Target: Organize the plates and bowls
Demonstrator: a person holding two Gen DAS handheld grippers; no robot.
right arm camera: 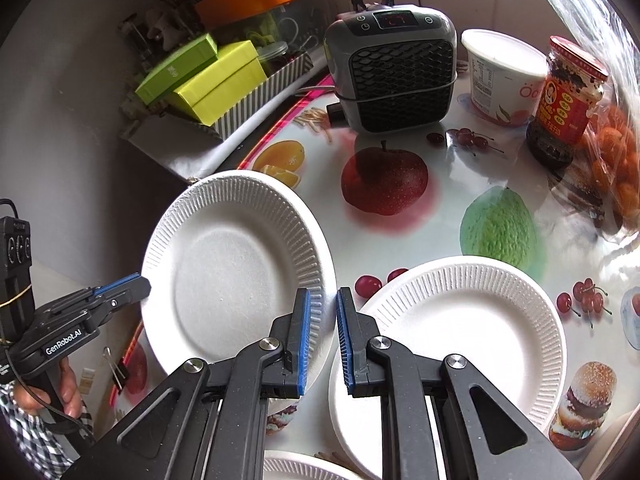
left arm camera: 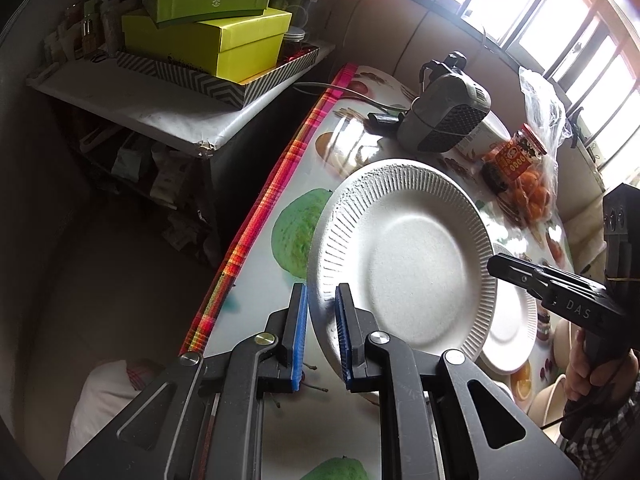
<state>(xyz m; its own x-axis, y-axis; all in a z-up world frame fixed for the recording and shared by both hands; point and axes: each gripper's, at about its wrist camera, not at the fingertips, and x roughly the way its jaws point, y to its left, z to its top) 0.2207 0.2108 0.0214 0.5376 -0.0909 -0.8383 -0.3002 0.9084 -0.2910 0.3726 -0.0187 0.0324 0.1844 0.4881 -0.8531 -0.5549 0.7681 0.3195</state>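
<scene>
Pinching the tilted paper plate (right arm camera: 236, 264) by its rim, the left gripper (right arm camera: 142, 286) holds it just left of the flat plate stack (right arm camera: 472, 320); the right gripper (right arm camera: 322, 328), slightly open and empty, hovers between them.

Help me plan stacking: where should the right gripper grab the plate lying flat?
Take the flat plate by its fluted rim at the near-left edge, closest to the right gripper. The rim flares upward, so come low from that side, one finger above, one below.

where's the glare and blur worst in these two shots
Left wrist view: windows blown out white, glare streaks on the tablecloth, shelf side dark. Right wrist view: washed-out glare over the plastic bag at right, edges bent by the fisheye; plates stay sharp.
</scene>
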